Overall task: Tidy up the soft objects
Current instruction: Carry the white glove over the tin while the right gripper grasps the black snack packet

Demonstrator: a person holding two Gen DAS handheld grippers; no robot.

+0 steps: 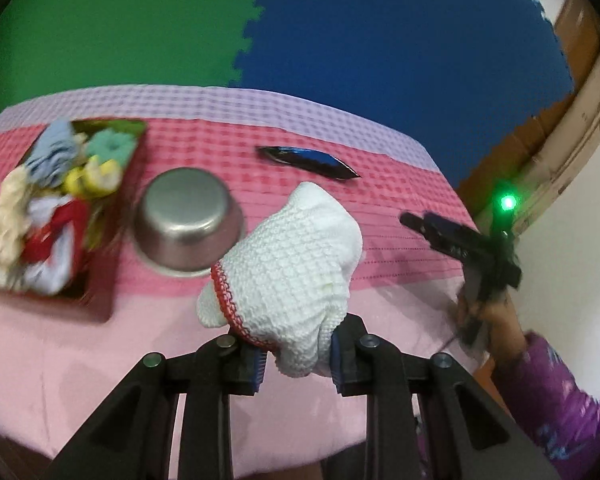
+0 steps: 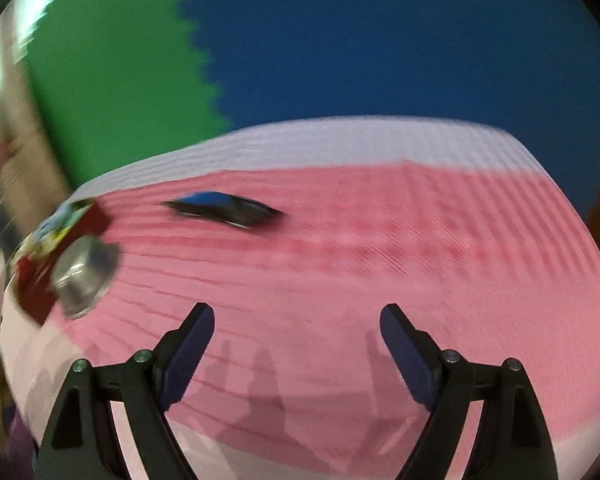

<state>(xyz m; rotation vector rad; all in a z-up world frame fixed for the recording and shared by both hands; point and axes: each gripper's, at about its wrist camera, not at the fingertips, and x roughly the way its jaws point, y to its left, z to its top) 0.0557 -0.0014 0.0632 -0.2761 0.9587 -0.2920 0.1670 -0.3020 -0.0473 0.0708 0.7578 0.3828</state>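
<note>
My left hand-held gripper is nearly pressed together, its blue pads pinching the lower end of a white knit glove with a red-stitched cuff edge. The glove bulges up and forward from between the pads, clear of the table, which wears a pink, red and lavender cloth. Beyond the glove, to the left, a steel bowl sits upside down on the cloth, and just left of that a red tray is heaped with soft things: blue, teal, yellow, cream, red and white pieces, blurred so I cannot name each one. Farther back, right of the bowl, a flat black object lies on the red band. At the right edge of the left wrist view I see my right hand-held gripper from outside, gripped by a hand in a purple sleeve, a green light glowing above it. In its own view that hand-held gripper stands spread wide with nothing between the pads, only bare cloth below. The picture is smeared; the bowl and tray sit far left, the black object ahead. Green and blue foam mats cover the floor beyond the table.
</note>
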